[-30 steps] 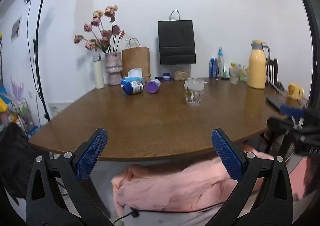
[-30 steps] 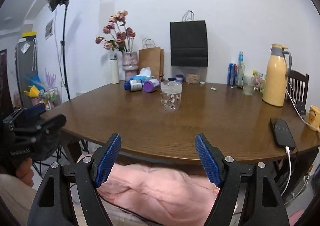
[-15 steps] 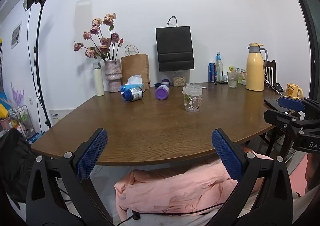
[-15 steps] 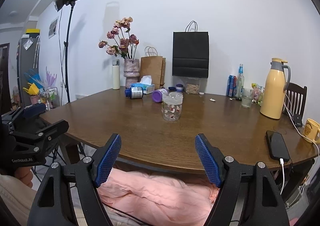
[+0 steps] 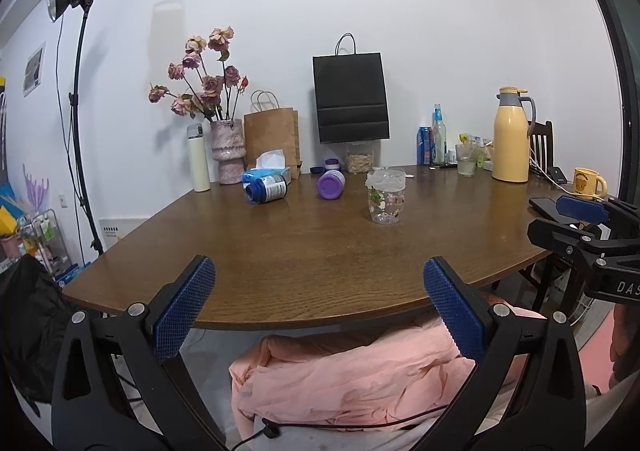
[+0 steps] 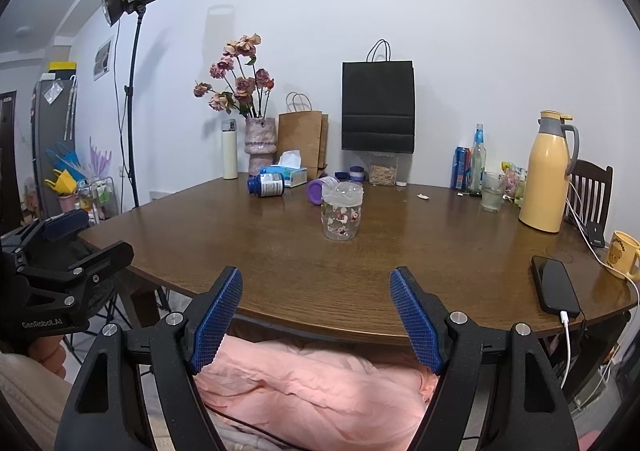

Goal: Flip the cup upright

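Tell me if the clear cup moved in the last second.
No. The cup still stands on the table just right of the purple bottle; only the cameras shifted.

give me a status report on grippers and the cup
Left gripper and right gripper open, empty, short of table. Clear floral plastic cup standing mid-table, untouched. Path clear.

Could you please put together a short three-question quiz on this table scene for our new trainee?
1. True or false: the left gripper is shut on the cup.
2. Which lies on its side on the table: A) the blue bottle, B) the yellow jug, C) the white flask?
3. Fill in: the phone near the right gripper has a white ____ plugged in.

Key: 1 false, both grippers are open and short of the table; 2 A; 3 cable.
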